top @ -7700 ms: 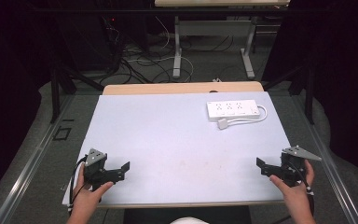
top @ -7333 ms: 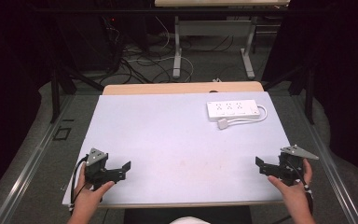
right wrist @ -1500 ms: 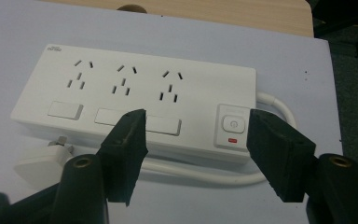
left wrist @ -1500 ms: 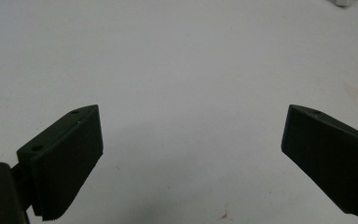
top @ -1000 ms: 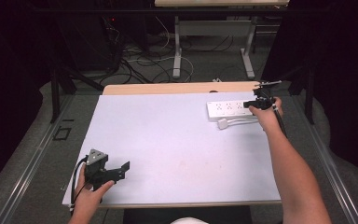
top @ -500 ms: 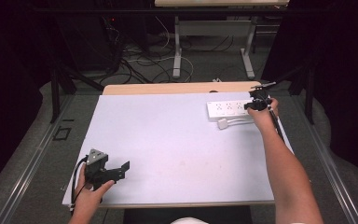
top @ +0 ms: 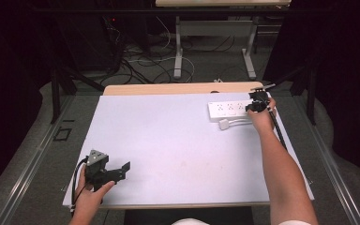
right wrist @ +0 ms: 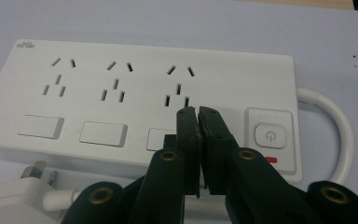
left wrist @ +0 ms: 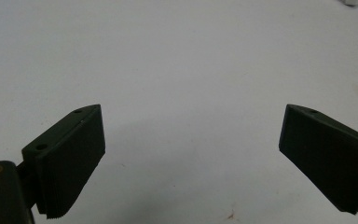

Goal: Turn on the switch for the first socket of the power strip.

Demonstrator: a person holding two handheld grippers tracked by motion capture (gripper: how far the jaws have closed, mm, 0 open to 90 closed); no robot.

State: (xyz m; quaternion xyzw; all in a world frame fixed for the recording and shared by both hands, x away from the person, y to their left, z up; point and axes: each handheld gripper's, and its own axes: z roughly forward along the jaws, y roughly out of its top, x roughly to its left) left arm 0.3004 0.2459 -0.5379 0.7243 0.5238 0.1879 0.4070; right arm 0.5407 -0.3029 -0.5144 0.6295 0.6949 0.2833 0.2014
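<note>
Bright even overhead light on the table [top: 178, 136], dark surroundings, soft shadows, slight blur

- A white bench [top: 178, 136], its wooden strip along the far edge.
- Tangled cables [top: 145, 65] on the floor beyond.
- Grey metal legs [top: 179, 47] of another bench.

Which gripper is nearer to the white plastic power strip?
Right. The right gripper is over the white plastic power strip at its switch end; the left gripper rests at the table's near left corner.
</note>
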